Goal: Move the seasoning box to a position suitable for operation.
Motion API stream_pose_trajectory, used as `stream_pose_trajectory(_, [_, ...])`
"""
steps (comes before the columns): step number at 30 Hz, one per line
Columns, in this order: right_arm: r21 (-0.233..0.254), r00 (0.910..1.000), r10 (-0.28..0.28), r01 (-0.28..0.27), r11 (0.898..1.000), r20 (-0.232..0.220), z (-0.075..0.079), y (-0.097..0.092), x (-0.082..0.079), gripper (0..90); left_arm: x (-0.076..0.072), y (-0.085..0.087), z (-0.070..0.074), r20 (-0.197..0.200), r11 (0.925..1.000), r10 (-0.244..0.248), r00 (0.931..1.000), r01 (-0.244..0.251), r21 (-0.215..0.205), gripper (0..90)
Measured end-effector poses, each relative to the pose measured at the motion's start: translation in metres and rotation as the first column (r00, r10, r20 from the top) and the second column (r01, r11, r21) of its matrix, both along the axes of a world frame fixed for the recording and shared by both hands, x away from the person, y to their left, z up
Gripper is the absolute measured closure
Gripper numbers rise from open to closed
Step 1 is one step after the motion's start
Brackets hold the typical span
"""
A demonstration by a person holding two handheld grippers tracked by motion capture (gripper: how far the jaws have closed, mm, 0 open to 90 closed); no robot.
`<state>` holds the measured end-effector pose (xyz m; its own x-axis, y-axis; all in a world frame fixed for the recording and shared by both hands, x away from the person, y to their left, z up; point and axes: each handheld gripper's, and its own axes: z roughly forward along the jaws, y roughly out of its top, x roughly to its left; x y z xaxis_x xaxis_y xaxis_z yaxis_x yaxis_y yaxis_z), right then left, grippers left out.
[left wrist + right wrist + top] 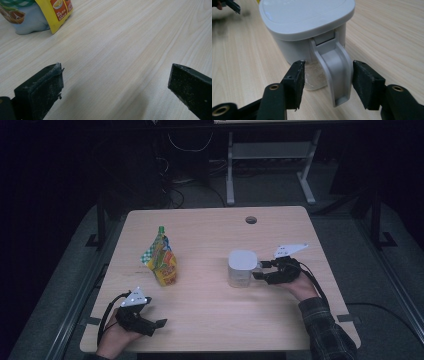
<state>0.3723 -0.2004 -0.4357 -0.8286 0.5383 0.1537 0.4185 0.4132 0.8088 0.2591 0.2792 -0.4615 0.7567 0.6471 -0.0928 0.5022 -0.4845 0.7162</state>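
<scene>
Jug (242, 268) sits mid-right on the bench (210, 320): rigid plastic, lidded, looks light, slick walls. I'd take the handle (335, 75). Right gripper (328, 83) straddles it, jaws open, not yet pinching. Left gripper (115, 90) open, idle near the pouch (161, 260).

A pale wood-grain table (210, 315) with rounded corners has a round cable hole (251, 220) near its far edge. On it stand a yellow snack pouch (162, 260), upright on the left half, and a white lidded jug (242, 268) with a handle on the right half, the two well apart.
</scene>
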Motion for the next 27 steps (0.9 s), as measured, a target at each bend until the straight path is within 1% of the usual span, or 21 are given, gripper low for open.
stream_pose_trajectory(2, [-0.012, 0.9999, 0.0, 0.0, 1.0, 0.014, 0.0006, 0.0005, -0.0017, 46.6, -0.0001, -0.0002, 0.0, -0.001, 1.0, 0.0, 1.0, 0.0, 0.0, 0.0])
stream_pose_trajectory(3, [-0.012, 0.9999, 0.0, 0.0, 1.0, 0.014, 0.0006, 0.0005, -0.0017, 46.6, -0.0001, -0.0003, 0.0, -0.001, 1.0, 0.001, 1.0, -0.001, 0.0, 0.0])
stream_pose_trajectory(6, [-0.013, 0.9998, 0.019, -0.019, 1.0, 0.01, 0.0014, -0.0003, -0.0042, 51.4, -0.0001, -0.0004, -0.0001, -0.002, 1.0, 0.0, 1.0, 0.0, 0.001, 0.0])
stream_pose_trajectory(8, [-0.017, 0.9996, 0.024, -0.024, 1.0, 0.015, 0.0017, -0.0004, -0.0052, 52.5, 0.0, 0.0, 0.0002, 0.001, 1.0, 0.0, 1.0, 0.0, 0.002, 0.0])
stream_pose_trajectory(12, [-0.018, 0.9992, 0.037, -0.037, 0.999, 0.012, 0.0026, -0.0002, -0.0072, 55.4, -0.0001, -0.0002, 0.0002, -0.001, 1.0, 0.0, 1.0, 0.0, 0.0, 0.0])
stream_pose_trajectory(14, [-0.018, 0.9992, 0.038, -0.038, 0.999, 0.013, 0.0028, 0.0001, -0.0076, 55.7, -0.0001, -0.0002, 0.0003, -0.001, 1.0, 0.0, 1.0, 0.0, -0.001, 0.0])
stream_pose_trajectory(15, [-0.023, 0.9991, 0.038, -0.038, 0.999, 0.017, 0.0033, 0.0007, -0.0084, 58.1, -0.0001, -0.0003, 0.0004, -0.002, 1.0, 0.0, 1.0, 0.0, -0.001, 0.0])
stream_pose_trajectory(18, [-0.024, 0.9992, 0.036, -0.035, 0.999, 0.02, 0.0036, 0.0012, -0.0087, 59.7, -0.0002, -0.0003, 0.0004, -0.003, 1.0, -0.002, 1.0, 0.002, 0.0, 0.0])
stream_pose_trajectory(22, [-0.03, 0.9989, 0.034, -0.033, 0.999, 0.032, 0.004, 0.0023, -0.0095, 64.5, -0.0001, -0.0004, 0.0004, -0.004, 1.0, -0.003, 1.0, 0.003, 0.001, 0.0])
stream_pose_trajectory(27, [-0.034, 0.9982, 0.046, -0.044, 0.998, 0.039, 0.0039, 0.0039, -0.01, 65.0, 0.0001, -0.0002, 0.0005, -0.004, 1.0, -0.007, 1.0, 0.007, 0.005, 0.0])
